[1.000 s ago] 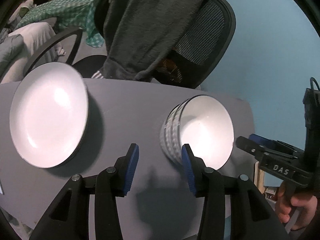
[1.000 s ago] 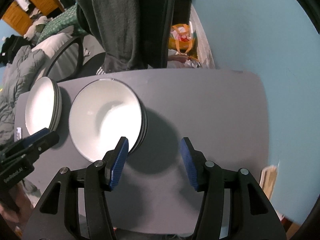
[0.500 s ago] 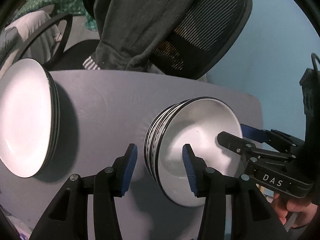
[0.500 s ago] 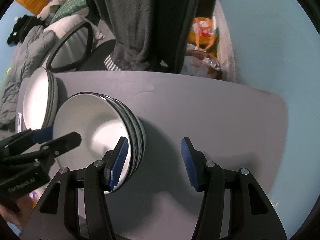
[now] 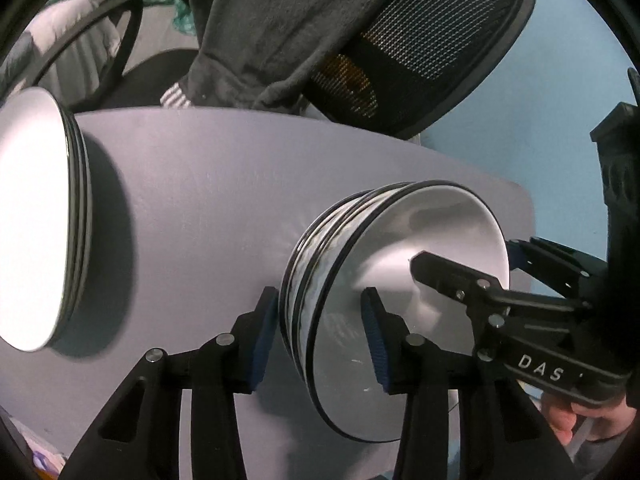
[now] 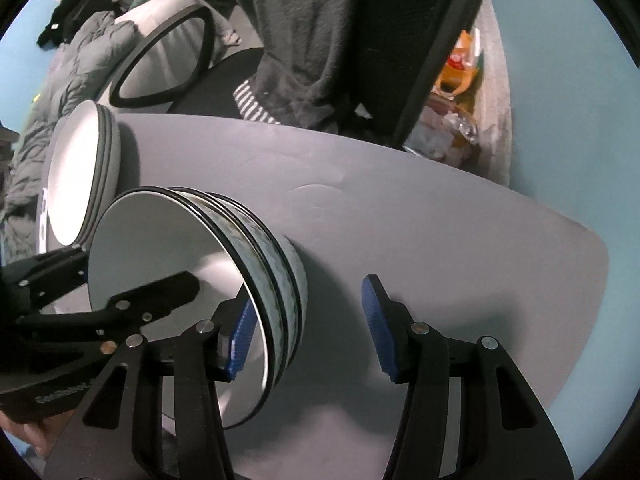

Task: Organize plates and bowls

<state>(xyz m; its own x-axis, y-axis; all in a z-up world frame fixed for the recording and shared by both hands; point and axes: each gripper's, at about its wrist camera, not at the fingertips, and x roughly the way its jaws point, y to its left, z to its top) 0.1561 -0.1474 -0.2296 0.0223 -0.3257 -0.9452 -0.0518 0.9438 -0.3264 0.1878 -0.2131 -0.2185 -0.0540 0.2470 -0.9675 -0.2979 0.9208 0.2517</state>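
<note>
**Operator:** Where are my bowls and plates?

**Guide:** Your stack of bowls [image 5: 400,280] stands on the grey table [image 5: 208,208], toward its right side. The stack of plates [image 5: 36,220] sits well apart at the left, partly cut off by the frame edge there.

**Operator:** What are my tools doing?

**Guide:** Your left hand-held gripper [image 5: 320,320] is spread wide, one finger outside the bowl wall and one inside, straddling the rim. No contact with the rim is discernible. Your right hand-held gripper [image 6: 308,324] is also wide open. Its left finger [image 6: 240,332] reaches inside the bowls [image 6: 192,280]; its other finger hangs over bare table [image 6: 440,220].

**Operator:** What is obscured?

**Guide:** Each tool hides part of the bowl interior from the other camera. The bowl count is hard to confirm; three dark rims show. A chair [image 5: 420,48] draped with dark cloth [image 5: 272,24] stands beyond the table.
</note>
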